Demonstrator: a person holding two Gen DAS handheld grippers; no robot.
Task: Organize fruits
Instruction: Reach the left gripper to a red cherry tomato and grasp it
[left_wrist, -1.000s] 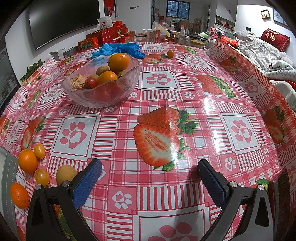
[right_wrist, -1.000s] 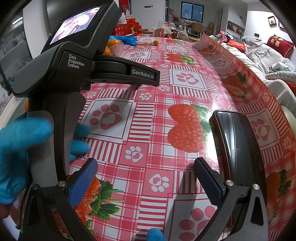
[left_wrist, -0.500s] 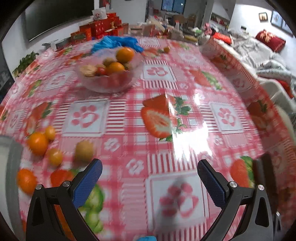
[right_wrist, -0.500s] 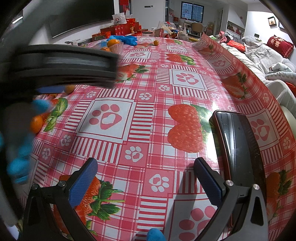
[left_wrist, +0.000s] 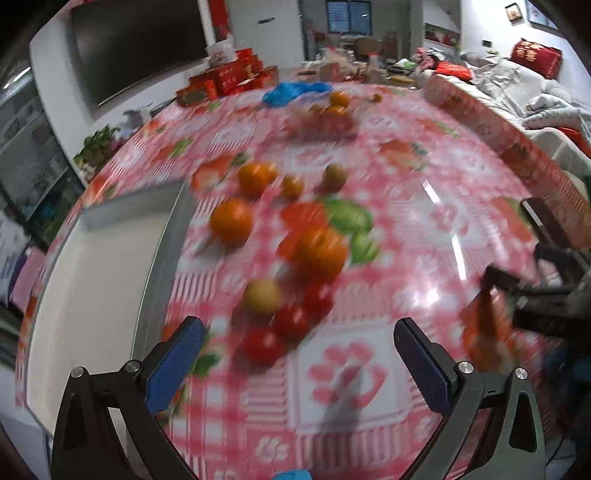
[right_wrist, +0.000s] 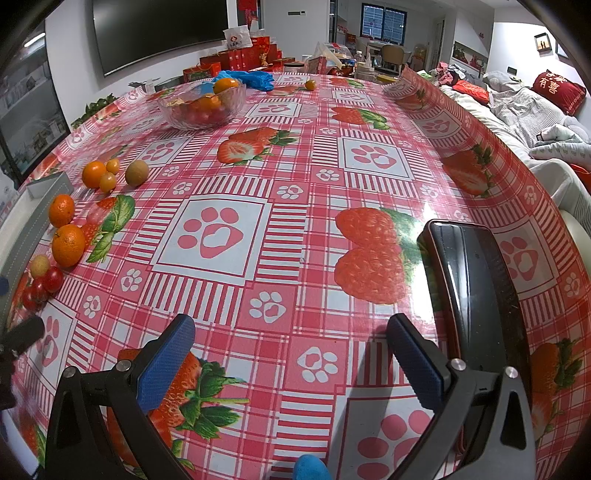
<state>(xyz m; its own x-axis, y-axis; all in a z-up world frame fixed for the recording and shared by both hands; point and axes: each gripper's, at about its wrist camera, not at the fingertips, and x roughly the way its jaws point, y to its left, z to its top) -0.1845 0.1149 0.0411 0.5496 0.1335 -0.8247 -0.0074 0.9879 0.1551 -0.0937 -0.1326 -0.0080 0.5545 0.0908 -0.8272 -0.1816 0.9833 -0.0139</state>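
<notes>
Everywhere strawberry-print tablecloth (right_wrist: 295, 177), cluttered living room behind; both grippers' jaws spread, empty.

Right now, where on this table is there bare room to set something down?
The widest bare patch is the table's middle, around the paw-print square, between the glass bowl and the black phone. It is crowded on the left by the tray: oranges, cherry tomatoes, a kiwi.
</notes>
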